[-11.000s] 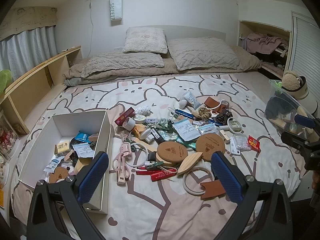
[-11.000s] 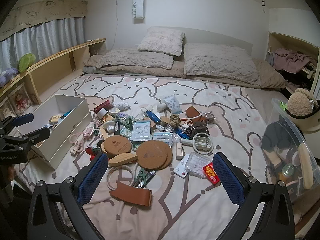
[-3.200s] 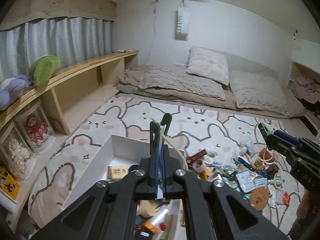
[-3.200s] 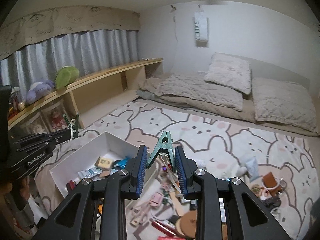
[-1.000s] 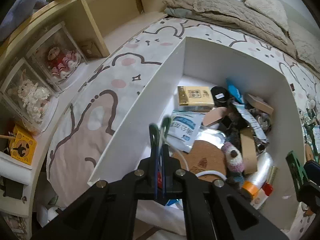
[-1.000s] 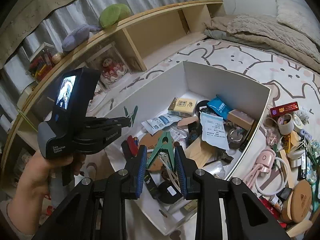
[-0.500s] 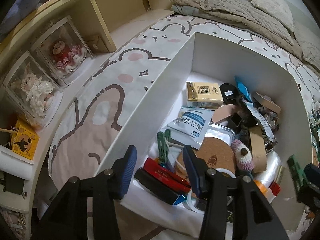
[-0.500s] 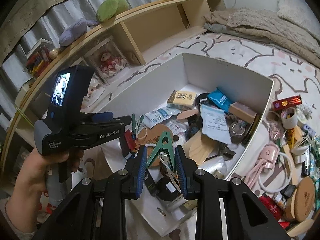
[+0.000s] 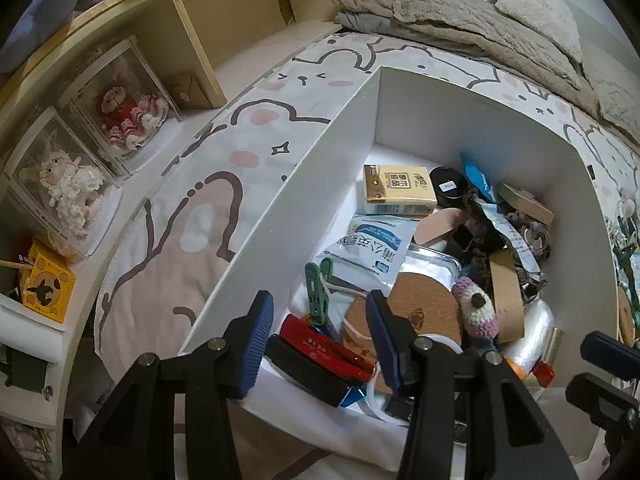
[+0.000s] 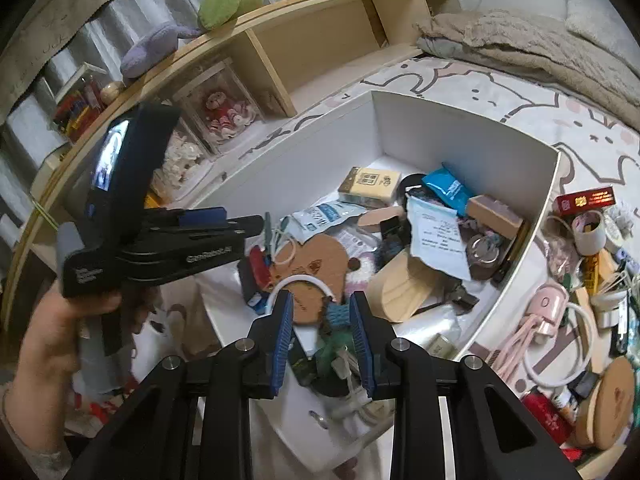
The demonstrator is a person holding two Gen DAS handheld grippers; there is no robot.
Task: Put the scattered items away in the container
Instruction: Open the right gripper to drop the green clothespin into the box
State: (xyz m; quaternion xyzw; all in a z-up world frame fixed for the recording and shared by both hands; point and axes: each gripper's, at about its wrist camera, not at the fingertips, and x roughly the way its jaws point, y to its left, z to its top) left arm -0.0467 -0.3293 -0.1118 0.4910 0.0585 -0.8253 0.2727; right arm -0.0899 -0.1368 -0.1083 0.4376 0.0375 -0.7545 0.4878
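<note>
Box (image 9: 472,112) at frame centre is part-filled; left tool (image 9: 320,340) gapes empty, right tool's (image 10: 322,330) grip unclear, clutter (image 10: 576,320) remains lower right.

Both views are evenly lit by soft indoor light, no single source in frame; shadows are faint, w/ only a soft grey one inside the white box (image 9: 472,120) along its left wall; the box walls read bright, nearly blown out in the right wrist view; strong fisheye bend curves the shelf (image 10: 312,12) and bedding, w/ black vignette at the corners; centre detail is fairly sharp; the hand (image 10: 60,336) at lower left and the green clip (image 10: 334,346) look motion-smeared; colours slightly cool, mild noise in darker parts.
</note>
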